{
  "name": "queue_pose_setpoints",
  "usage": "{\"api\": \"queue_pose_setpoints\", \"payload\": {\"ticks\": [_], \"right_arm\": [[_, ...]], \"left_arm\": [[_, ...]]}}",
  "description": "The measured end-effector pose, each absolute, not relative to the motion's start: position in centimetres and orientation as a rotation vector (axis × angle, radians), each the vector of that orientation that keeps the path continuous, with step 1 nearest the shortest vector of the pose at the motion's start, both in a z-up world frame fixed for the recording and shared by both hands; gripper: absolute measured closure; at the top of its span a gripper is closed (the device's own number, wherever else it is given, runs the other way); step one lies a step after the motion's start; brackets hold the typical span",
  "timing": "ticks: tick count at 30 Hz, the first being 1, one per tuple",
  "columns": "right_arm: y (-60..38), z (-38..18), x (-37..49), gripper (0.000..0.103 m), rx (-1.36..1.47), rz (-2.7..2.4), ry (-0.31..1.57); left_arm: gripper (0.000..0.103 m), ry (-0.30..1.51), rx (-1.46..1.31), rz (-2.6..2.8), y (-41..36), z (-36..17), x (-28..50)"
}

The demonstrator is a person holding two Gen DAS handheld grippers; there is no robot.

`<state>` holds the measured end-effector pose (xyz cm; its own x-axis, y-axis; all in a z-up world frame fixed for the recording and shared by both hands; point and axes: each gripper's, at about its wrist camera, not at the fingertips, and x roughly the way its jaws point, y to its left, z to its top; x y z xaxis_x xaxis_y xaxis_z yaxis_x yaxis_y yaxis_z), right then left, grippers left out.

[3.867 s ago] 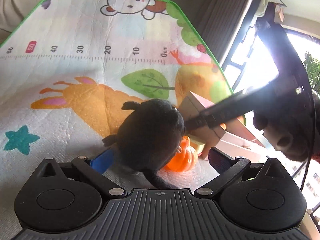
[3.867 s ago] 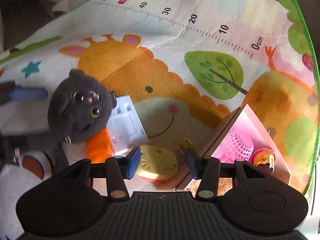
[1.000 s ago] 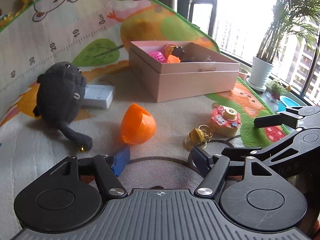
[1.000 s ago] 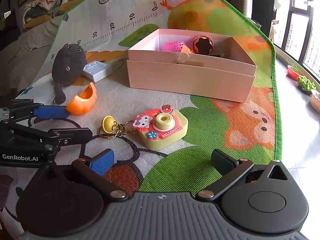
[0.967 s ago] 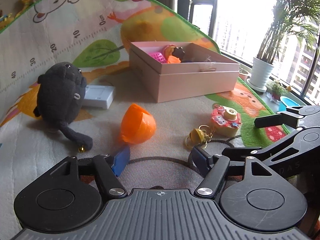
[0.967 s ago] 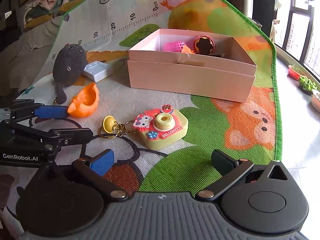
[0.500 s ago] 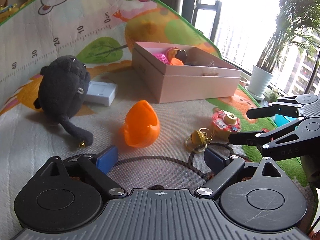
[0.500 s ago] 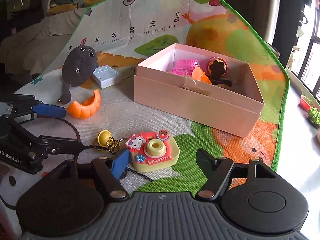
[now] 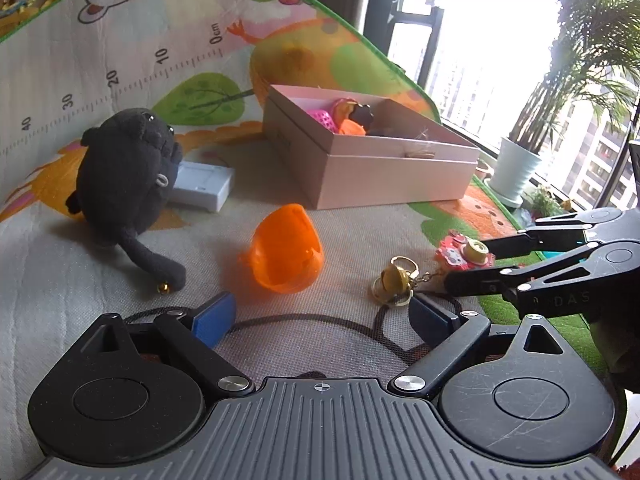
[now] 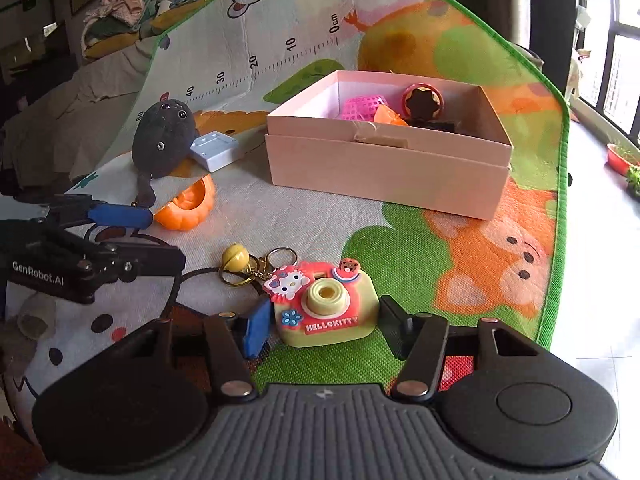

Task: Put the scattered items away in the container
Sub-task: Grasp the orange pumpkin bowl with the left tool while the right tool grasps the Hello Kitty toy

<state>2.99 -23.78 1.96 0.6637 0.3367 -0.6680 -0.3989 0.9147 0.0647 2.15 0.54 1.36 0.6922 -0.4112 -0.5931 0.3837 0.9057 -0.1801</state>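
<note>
Now toy camera [image 10: 328, 312] between right gripper [image 10: 320, 326] fingers, closing, not yet clamped.

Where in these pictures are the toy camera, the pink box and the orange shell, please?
toy camera [image 10: 326, 312]: right wrist view, on its front by the lens.
pink box [image 10: 384, 176]: right wrist view, on its near wall.
orange shell [image 9: 286, 250]: left wrist view, on its hollow inside.

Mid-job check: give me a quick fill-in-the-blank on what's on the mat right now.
1. The right tongs straddle the yellow toy ____ with a keychain bell.
2. The black plush cat lies ____ the pink cardboard box.
3. The white plastic case sits beside the plush ____.
4. The left tongs hold ____.

Missing: camera; outside; cat; nothing
</note>
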Motion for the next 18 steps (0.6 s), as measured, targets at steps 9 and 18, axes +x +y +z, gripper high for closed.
{"api": "queue_pose_setpoints", "payload": {"ticks": [9, 18], "right_arm": [[-22.8, 1.5, 2.5, 0.028, -0.127, 0.346, 0.697], [-23.8, 1.5, 2.7, 0.027, -0.067, 0.343, 0.699]], "left_arm": [[0.007, 0.644, 0.152, -0.391, -2.2, 2.6, 5.3], [0.039, 0.676, 0.209, -0.413, -3.3, 1.5, 6.1]]}}
